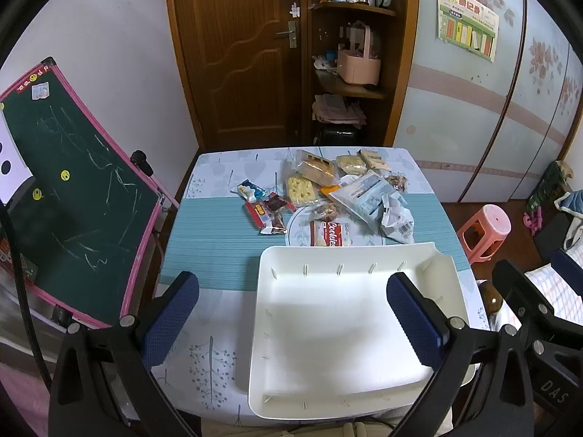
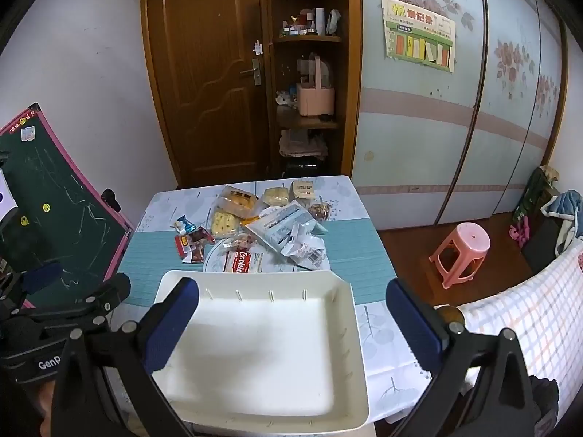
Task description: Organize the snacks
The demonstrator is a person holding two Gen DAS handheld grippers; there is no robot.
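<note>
Setup: both grippers hover above the near end of the table [image 1: 218, 255], nothing picked up yet.

Left gripper [image 1: 291, 313]: jaws spread wide, empty. Right gripper [image 2: 291, 320]: same, wide apart, empty. In the left wrist view the right gripper's frame shows at 4 o'clock.

Target container: white tray [image 1: 448, 273], empty, sitting at 6 o'clock on the table, directly under both grippers. Slot ribs line its inner walls, no dividers fitted.

Task items: snack pile [image 1: 328, 196] at 12 o'clock from the tray, well apart from both grippers. Nearest pc: red-white Cookies pack [image 1: 329, 235] on a round plate [image 1: 297, 225], just beyond the tray's far wall. Small red wrappers [image 1: 266, 215] lie at 10 o'clock from the plate; crumpled white wrapper [image 1: 397, 218] at 2 o'clock; larger bread/cake bags [image 1: 315, 171] behind.

Procedure, as we judge it:
1. We take the nearest pc first, i.e. the Cookies pack; the reach is short and the pile stays undisturbed.
2. We approach from above, pads across the pack's short width, jaws kept wide until they straddle it.
3. We close gently; film packs slip and crush.
4. We lift clear of the tray wall before coming back.
5. We lay like items side by side, along one wall.

Caution: overlapping bags may drag neighbours off the plate.
</note>
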